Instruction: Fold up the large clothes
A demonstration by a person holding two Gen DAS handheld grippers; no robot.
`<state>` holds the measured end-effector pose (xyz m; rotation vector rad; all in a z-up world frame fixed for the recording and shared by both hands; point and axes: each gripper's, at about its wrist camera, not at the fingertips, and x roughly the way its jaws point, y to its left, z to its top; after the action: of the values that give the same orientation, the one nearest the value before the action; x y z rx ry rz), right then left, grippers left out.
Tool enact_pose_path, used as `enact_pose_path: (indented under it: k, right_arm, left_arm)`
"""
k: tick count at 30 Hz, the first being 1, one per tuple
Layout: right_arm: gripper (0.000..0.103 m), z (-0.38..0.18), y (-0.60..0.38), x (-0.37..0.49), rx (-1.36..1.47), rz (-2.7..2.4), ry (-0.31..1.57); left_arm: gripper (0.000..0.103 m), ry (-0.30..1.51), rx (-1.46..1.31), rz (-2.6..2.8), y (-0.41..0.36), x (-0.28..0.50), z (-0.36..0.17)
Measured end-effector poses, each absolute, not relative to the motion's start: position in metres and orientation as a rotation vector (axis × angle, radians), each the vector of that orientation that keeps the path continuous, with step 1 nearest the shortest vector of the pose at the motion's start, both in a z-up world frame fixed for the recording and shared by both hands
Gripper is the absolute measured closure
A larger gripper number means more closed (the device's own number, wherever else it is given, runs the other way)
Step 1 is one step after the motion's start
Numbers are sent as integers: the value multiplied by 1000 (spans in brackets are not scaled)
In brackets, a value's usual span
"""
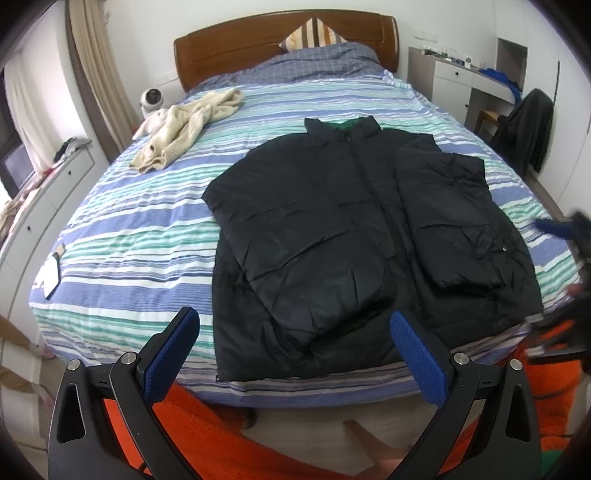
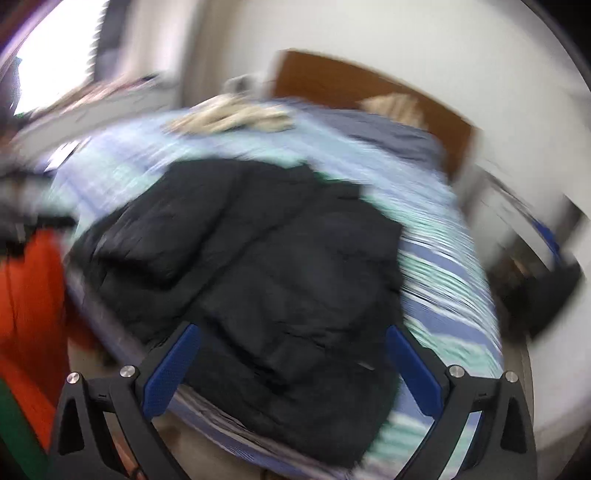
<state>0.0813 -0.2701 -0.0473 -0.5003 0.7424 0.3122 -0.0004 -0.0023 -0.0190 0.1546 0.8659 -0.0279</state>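
A black puffer jacket [image 1: 354,229] lies flat on the striped bed [image 1: 140,236], collar toward the headboard, zipped, with both sleeves folded in over its front. My left gripper [image 1: 295,325] is open and empty, hovering just off the foot of the bed in front of the jacket's hem. My right gripper [image 2: 293,339] is open and empty, above the jacket's [image 2: 251,258] lower right corner; its view is motion-blurred. The right gripper also shows blurred at the right edge of the left wrist view [image 1: 569,258].
A beige garment [image 1: 181,129] lies crumpled on the bed's far left. A striped pillow [image 1: 314,33] leans on the wooden headboard [image 1: 229,48]. A white paper [image 1: 50,277] sits at the left bed edge. A dresser [image 1: 40,199] stands left, a white desk [image 1: 465,81] right. Orange clothing [image 1: 221,435] is below.
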Motion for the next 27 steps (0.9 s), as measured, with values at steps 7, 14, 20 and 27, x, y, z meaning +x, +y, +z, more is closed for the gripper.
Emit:
enact_pose_path:
  k: [7, 14, 20, 27]
  right_arm:
    - [37, -129, -249, 156, -586, 426, 905]
    - [89, -8, -337, 142, -177, 281, 708]
    - [89, 73, -506, 113, 47, -139, 506]
    - [89, -12, -678, 106, 348, -495, 663]
  left_arm:
    - [0, 888, 114, 39, 20, -5, -23]
    - [0, 934, 82, 70, 36, 1, -34]
    - [0, 913, 97, 18, 20, 10, -31]
    - [0, 917, 121, -28, 1, 14, -30]
